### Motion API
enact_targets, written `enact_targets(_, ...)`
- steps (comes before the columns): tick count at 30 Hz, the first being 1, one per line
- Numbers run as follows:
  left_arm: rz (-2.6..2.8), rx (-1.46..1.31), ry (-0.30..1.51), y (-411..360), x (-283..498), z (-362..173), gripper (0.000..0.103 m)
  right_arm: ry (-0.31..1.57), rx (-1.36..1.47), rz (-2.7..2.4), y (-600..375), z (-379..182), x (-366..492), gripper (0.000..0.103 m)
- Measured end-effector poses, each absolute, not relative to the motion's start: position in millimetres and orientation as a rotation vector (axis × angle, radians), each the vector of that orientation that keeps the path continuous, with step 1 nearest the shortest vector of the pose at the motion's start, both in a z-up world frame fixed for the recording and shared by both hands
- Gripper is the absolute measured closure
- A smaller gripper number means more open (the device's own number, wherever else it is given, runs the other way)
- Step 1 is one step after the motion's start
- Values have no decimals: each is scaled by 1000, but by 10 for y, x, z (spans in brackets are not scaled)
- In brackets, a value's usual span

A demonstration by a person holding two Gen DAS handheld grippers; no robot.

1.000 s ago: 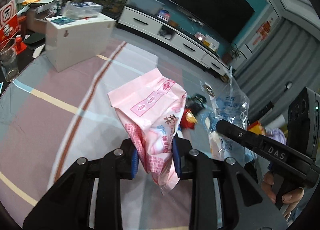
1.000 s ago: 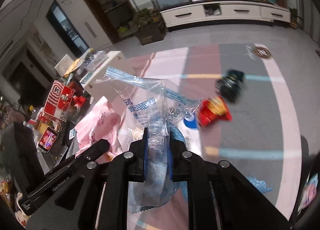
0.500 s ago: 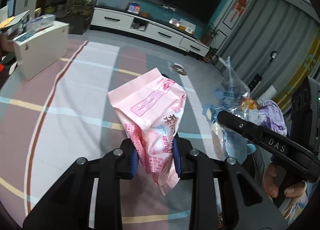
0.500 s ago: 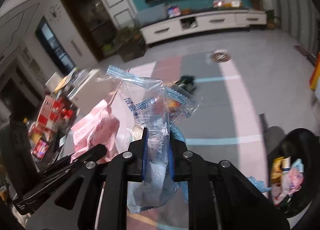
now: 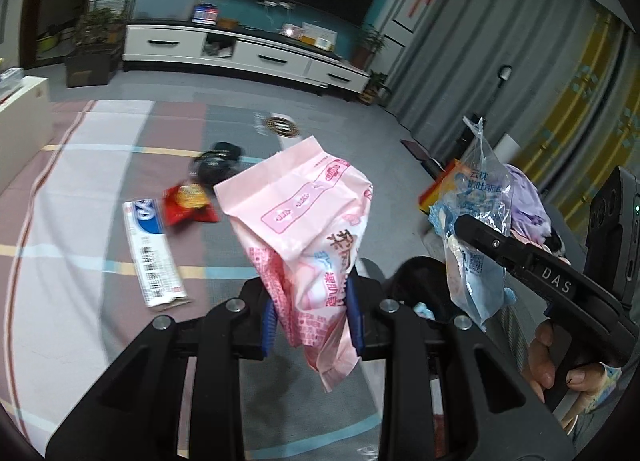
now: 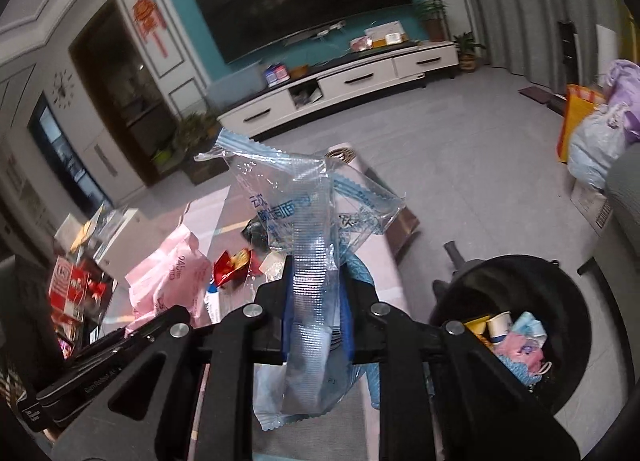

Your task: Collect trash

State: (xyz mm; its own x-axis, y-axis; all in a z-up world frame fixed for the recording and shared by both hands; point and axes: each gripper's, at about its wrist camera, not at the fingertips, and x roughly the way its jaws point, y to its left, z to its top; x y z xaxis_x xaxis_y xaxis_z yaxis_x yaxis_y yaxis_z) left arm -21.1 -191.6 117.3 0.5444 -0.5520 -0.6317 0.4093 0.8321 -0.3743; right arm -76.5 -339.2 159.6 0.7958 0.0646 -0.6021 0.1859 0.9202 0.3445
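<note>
A crumpled pink wrapper (image 5: 304,237) is pinched upright between the blue pads of the left gripper (image 5: 311,317), whose jaws are drawn narrow around its lower half; the top of the pack fans out above them and its tail hangs below. On the striped rug (image 5: 80,189) to the left, a white-and-blue flat packet (image 5: 154,257) is seen lying beside a red snack wrapper (image 5: 188,207), with a dark, blurred object (image 5: 218,163) just behind them.

To the right, a clear blue-printed plastic bag (image 6: 304,245) is held in the right gripper (image 6: 316,325). Its jaws have just been opening slightly, yet the bag is seen between the pads, which press on its ribbed middle while its loose ends spread above and droop below. The hand (image 5: 560,357) gripping that tool's handle is visible at the right edge of the left wrist view.

Low at the right of the right wrist view, a black trash bin (image 6: 560,293) is shown, open-topped, with paper cups and pink and blue scraps inside. The bag is held left of the bin's rim, not over its opening.
</note>
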Motion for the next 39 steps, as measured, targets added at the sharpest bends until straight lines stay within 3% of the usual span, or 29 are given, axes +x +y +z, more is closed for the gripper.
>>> enact_targets(26, -845, -91, 934, -3435, -337, 845, 73, 604, 694, -299, -4504, 1258, -1435, 81)
enact_targets(32, -743, -126, 919, -3097, -220, 837, 73, 652, 677, -206, -4385, 1228, -1222, 79)
enact_targets(39, -484, -248, 890, -1950, 96, 899, 72, 831, 503, 109, -3354, 1129, -491, 79)
